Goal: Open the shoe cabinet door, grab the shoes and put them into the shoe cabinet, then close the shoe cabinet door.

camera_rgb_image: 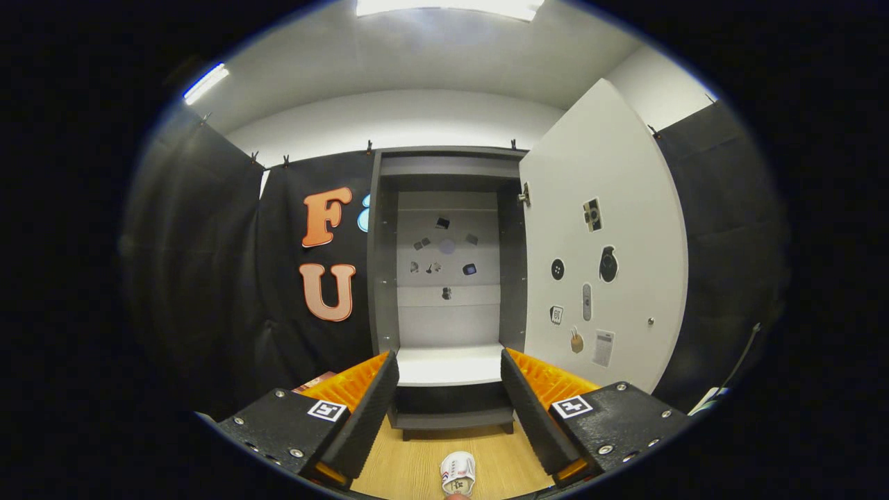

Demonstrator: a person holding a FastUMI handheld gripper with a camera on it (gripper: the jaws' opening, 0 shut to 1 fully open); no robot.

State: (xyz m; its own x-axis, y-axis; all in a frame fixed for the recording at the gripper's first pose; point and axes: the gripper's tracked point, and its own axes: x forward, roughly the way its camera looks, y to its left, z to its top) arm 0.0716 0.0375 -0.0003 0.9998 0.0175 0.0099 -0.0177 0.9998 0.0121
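Wood floor (417, 465) runs from the tool (450, 389) to the cabinet (448, 278), which stands ahead, its shelf (448, 364) bare. The tool is released, fingers spread, gripping nothing. A shoe (458, 473) lies on the floor between and below the fingers. To the right, the door (625, 229) hangs wide open. Risks: a shallow pinch on the shoe's edge could let it slip, and a wide carry could knock the door.

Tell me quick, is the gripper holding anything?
Gripper: open, holding nothing; the shoe lies on the floor between its fingers, untouched, facing the open cabinet.
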